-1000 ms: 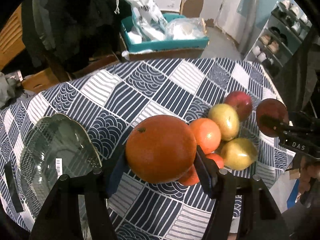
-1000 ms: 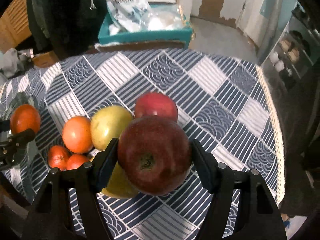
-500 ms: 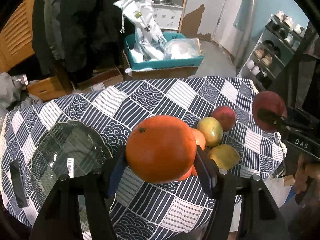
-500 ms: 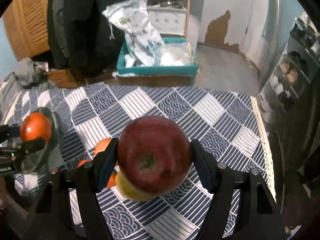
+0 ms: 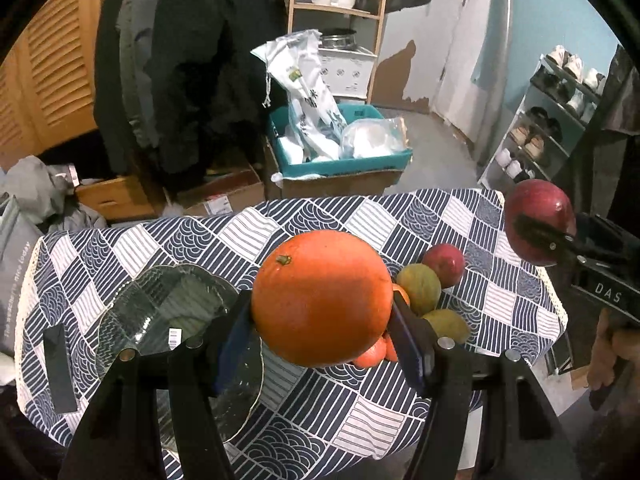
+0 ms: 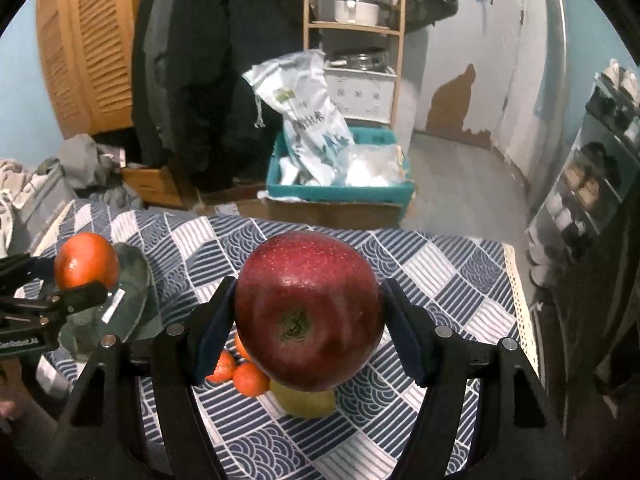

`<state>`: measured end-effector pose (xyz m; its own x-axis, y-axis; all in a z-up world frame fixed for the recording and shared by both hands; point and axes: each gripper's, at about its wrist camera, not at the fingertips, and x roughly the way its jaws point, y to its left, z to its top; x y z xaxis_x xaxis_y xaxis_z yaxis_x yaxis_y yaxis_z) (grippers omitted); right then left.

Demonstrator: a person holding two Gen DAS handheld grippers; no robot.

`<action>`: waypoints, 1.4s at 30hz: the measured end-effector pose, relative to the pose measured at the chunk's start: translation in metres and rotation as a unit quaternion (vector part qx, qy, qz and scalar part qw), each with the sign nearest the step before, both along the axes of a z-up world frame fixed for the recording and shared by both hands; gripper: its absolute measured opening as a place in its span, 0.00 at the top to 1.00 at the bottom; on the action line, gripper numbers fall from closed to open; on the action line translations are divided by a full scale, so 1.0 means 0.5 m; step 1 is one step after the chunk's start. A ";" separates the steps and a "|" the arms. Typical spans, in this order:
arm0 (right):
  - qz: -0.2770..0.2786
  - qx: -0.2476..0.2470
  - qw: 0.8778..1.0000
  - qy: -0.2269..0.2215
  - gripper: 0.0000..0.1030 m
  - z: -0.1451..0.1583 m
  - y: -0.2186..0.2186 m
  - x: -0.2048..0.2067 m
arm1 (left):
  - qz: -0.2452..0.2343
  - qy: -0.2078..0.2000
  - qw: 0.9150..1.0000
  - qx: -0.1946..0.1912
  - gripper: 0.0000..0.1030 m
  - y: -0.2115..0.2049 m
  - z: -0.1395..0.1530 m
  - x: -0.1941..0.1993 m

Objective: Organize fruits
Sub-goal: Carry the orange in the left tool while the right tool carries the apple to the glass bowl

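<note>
My left gripper [image 5: 322, 320] is shut on a large orange [image 5: 322, 298], held well above the patterned table [image 5: 320, 224]. My right gripper [image 6: 308, 320] is shut on a dark red apple [image 6: 308, 308], also lifted high. In the left wrist view the same apple [image 5: 538, 226] shows at the right in the other gripper. In the right wrist view the orange [image 6: 86, 266] shows at the left. A clear glass dish [image 5: 168, 320] lies on the table's left side. Beneath the held fruits sits a cluster: a red apple [image 5: 444, 265], two yellow-green fruits [image 5: 420, 294] and small tangerines [image 6: 250, 378].
A dark flat strip [image 5: 60, 368] lies near the table's left edge. Beyond the table, a teal crate [image 5: 340, 152] with bags stands on cardboard boxes. Dark coats [image 5: 192, 60] hang behind; a shoe rack [image 5: 560, 112] is at the right. A hand [image 5: 608, 356] grips the right tool.
Both grippers have risen with their fruits, so the table and the fruit cluster look smaller and lower, and more of the room shows. Both grips are unchanged.
</note>
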<state>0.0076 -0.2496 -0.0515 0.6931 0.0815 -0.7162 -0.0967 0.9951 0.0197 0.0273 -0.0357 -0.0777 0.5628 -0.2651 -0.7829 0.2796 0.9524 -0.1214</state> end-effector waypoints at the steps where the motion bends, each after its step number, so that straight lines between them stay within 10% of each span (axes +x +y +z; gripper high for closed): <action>1: 0.002 0.001 1.000 -0.002 0.31 0.003 0.003 -0.002 | 0.001 -0.003 1.000 0.000 0.35 0.002 0.003 -0.001; 42: 0.106 0.020 0.994 0.022 0.30 0.005 0.271 0.093 | 0.112 -0.001 0.994 -0.004 0.35 0.230 -0.017 0.005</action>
